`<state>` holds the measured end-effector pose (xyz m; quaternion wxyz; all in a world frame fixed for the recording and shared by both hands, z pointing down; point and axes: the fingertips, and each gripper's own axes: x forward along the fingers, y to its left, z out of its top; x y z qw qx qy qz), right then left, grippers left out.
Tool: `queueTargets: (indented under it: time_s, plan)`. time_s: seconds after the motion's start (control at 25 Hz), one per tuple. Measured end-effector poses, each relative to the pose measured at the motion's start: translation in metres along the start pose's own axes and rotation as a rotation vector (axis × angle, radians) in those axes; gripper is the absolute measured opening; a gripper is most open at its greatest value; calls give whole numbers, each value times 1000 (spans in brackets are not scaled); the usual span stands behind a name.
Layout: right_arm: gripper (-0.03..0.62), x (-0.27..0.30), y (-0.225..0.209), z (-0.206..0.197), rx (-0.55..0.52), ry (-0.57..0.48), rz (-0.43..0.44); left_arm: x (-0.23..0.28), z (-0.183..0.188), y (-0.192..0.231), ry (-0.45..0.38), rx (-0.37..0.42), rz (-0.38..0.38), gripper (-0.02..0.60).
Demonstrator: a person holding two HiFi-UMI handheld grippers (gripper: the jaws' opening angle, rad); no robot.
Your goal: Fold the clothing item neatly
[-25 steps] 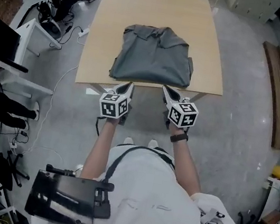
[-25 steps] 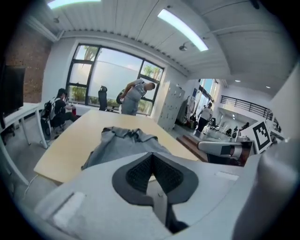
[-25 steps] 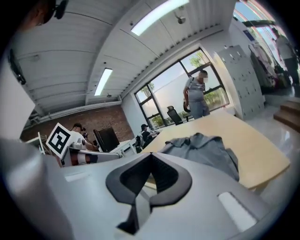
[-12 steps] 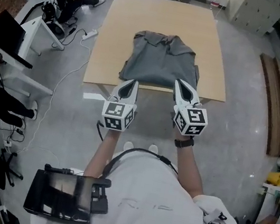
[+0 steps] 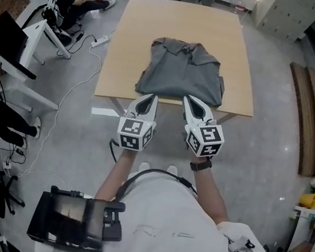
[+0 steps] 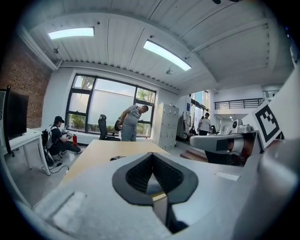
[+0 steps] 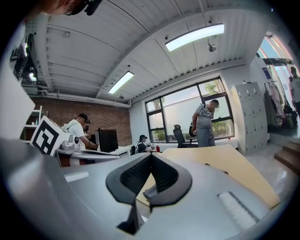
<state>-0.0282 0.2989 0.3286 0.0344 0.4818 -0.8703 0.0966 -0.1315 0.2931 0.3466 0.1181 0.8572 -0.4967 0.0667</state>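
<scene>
Left gripper (image 5: 147, 97) and right gripper (image 5: 191, 101): fingers pressed together, empty. Shirt (image 5: 182, 69) lies on desk (image 5: 129, 45) just beyond them.

Grey floor (image 5: 255, 188), brick wall (image 6: 26, 93), wide windows (image 6: 110, 110) and strip lights (image 6: 166, 55) surround a wooden table (image 5: 182, 21).

Surface (image 5: 130, 39): pale wood-look top, smooth, matt, even tan.
Grey collared shirt (image 5: 182, 72): soft cloth, matt, lightly creased.
Left claw (image 5: 148, 98) and right claw (image 5: 191, 100): smooth light-grey plastic shells with a dull sheen. Inner pads (image 6: 136, 176) are black, ribbed and rubbery-looking.
Floor (image 5: 262, 147): grey, polished, faintly glossy with soft reflections.
Boards (image 5: 309, 113) on the floor: dark brown wood, matt.
</scene>
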Motion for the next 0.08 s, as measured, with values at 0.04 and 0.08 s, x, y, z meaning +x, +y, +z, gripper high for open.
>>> queueTargets:
  time_s: [0.04, 0.08]
  plan:
    - [0, 0, 2, -2, 3, 3, 4, 0, -1, -1, 2, 1, -3, 3]
    - [0, 0, 4, -4, 6, 7, 7, 0, -2, -2, 5, 2, -7, 2]
